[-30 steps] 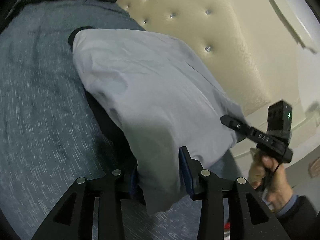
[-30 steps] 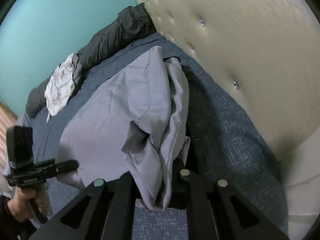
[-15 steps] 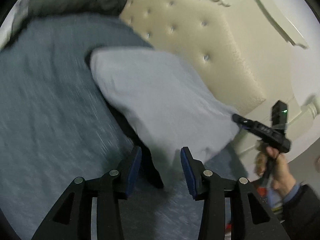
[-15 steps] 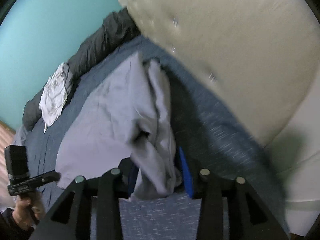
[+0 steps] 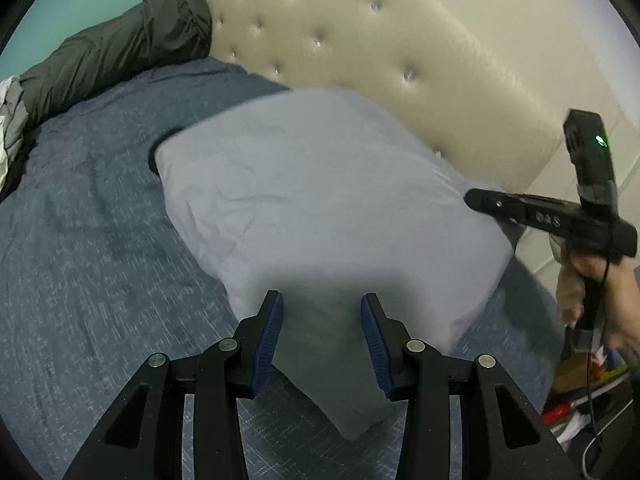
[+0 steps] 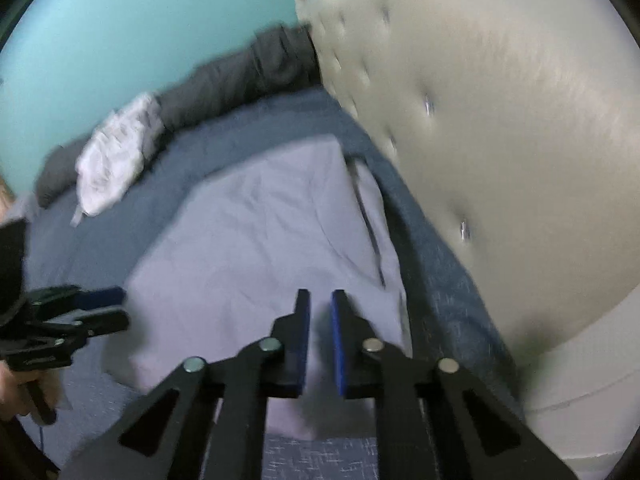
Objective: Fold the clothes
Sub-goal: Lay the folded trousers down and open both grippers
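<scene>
My left gripper (image 5: 322, 334) hangs with its jaws wide apart and nothing between them, just above the near edge of the pale grey garment (image 5: 320, 200). My right gripper (image 6: 320, 340) is nearly closed, a slim gap showing and no cloth in it. The garment lies folded flat on the blue bedspread (image 5: 88, 240), near the cream headboard (image 5: 400, 52). My worry: a pad dragging across the top layer would pull the fold open, and a loose corner on the near edge could snag on my fingers
</scene>
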Demonstrator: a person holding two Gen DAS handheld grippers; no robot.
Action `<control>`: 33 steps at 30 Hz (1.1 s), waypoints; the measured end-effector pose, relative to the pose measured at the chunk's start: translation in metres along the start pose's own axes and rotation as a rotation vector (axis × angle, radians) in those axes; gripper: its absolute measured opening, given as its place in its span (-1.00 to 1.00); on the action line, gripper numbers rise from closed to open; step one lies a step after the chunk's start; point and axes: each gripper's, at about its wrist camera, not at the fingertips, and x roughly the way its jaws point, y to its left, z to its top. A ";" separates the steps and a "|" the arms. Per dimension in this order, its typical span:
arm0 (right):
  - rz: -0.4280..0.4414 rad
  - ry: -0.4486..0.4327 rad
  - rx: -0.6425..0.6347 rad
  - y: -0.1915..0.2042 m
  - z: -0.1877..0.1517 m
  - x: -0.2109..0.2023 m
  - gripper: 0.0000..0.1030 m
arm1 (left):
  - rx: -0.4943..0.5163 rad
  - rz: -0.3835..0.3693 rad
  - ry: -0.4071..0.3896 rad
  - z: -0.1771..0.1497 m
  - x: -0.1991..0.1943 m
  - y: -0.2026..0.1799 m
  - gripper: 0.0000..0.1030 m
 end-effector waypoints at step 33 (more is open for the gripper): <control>-0.068 0.007 0.230 -0.031 -0.046 0.014 -1.00 | 0.009 0.026 0.021 -0.017 0.004 -0.009 -0.15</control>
